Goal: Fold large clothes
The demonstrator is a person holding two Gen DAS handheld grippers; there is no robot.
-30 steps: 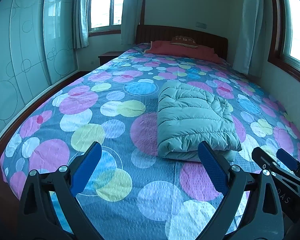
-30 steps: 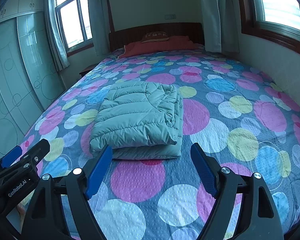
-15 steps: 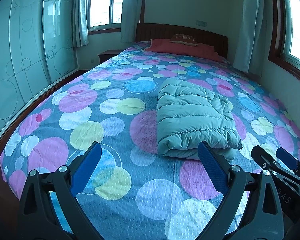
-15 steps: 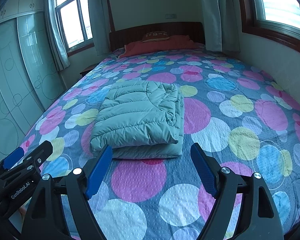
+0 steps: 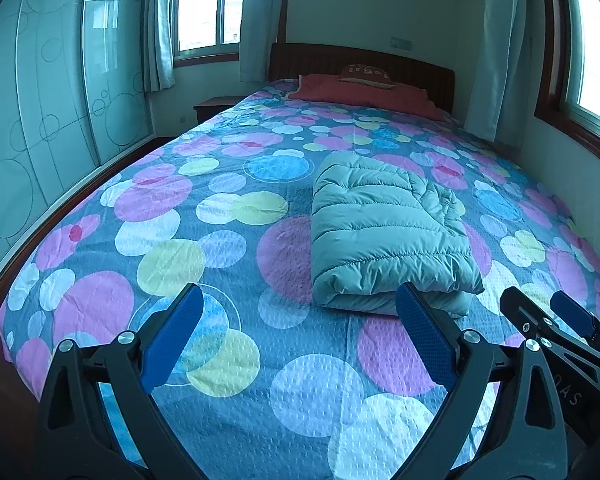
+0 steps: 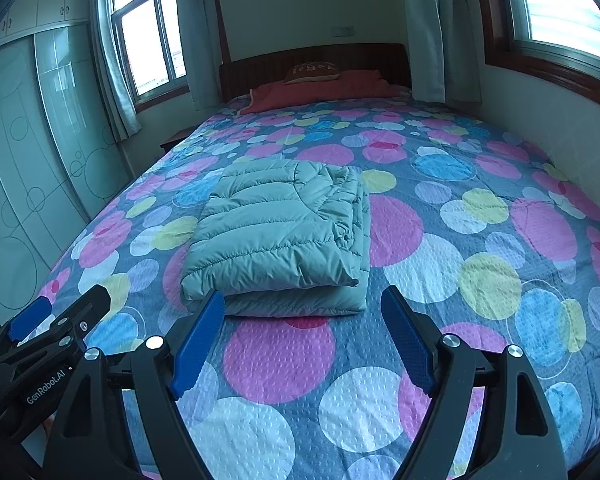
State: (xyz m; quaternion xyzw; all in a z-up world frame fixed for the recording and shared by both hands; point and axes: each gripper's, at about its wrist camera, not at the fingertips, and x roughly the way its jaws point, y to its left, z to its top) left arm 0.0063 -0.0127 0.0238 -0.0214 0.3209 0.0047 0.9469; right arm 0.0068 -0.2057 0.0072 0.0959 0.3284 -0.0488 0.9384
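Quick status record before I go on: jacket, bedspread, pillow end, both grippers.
jacket: green puffer jacket, folded into a thick rectangle, lying flat
bedspread: spotted bedspread, jacket near its middle
pillow end: red blanket by the headboard, brown cushion on it
left gripper: open, empty, short of the jacket
right gripper: open, empty, short of the jacket
contact: neither touches the jacket

Pale green puffer jacket (image 6: 278, 236), folded flat, mid-bed
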